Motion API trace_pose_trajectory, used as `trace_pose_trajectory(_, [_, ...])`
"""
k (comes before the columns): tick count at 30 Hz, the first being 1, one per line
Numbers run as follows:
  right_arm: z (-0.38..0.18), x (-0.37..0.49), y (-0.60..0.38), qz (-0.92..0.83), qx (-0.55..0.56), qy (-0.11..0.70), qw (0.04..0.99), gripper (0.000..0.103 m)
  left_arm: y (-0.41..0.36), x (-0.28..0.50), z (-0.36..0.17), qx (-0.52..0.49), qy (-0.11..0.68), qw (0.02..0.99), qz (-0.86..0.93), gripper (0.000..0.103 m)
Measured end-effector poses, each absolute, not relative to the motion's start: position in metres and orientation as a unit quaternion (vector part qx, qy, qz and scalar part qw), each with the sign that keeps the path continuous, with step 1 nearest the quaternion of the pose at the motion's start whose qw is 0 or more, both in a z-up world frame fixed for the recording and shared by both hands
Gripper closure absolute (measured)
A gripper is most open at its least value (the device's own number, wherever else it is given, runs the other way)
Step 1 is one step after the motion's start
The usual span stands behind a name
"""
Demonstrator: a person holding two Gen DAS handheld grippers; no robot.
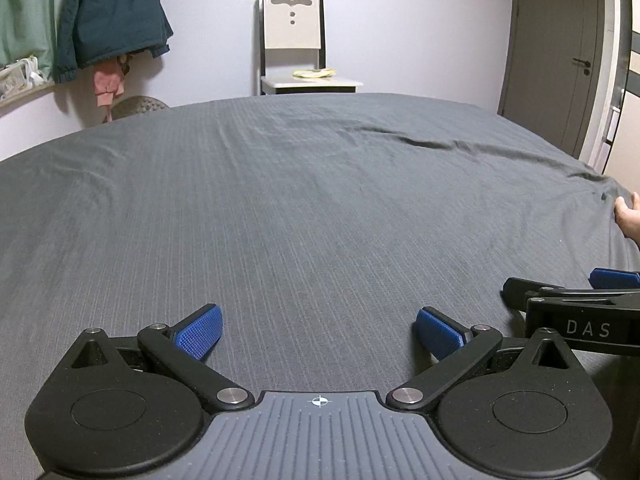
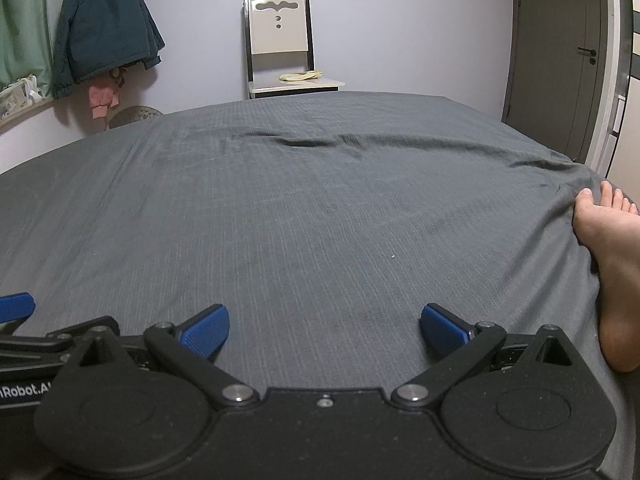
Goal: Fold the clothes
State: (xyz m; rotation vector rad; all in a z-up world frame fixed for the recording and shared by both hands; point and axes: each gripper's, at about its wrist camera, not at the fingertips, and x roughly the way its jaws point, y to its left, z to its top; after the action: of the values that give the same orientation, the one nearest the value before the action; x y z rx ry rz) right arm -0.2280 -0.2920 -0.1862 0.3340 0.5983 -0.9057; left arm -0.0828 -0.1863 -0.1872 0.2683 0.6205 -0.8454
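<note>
My left gripper (image 1: 319, 330) is open and empty, low over the grey bed sheet (image 1: 304, 208). My right gripper (image 2: 325, 330) is open and empty too, low over the same sheet (image 2: 304, 208). The right gripper's fingers (image 1: 612, 280) show at the right edge of the left wrist view. One blue pad of the left gripper (image 2: 16, 306) shows at the left edge of the right wrist view. No garment lies on the bed in either view.
A bare foot (image 2: 608, 248) rests on the bed at the right. A white chair (image 1: 294, 48) holding a yellow cloth (image 1: 314, 73) stands beyond the bed. A dark teal jacket (image 1: 108, 16) hangs at the far left. A grey door (image 1: 560, 52) is at the right.
</note>
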Motion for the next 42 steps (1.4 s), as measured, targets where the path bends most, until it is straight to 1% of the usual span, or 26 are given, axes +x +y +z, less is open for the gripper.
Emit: trace_pose_trajectory(42, [-0.1833, -0.2312, -0.2917, -0.426, 0.159, 0.284, 0.844, 0.000, -0.1873, -0.0822, -0.1877, 0.127, 0.296, 0.857, -0.402, 0.000])
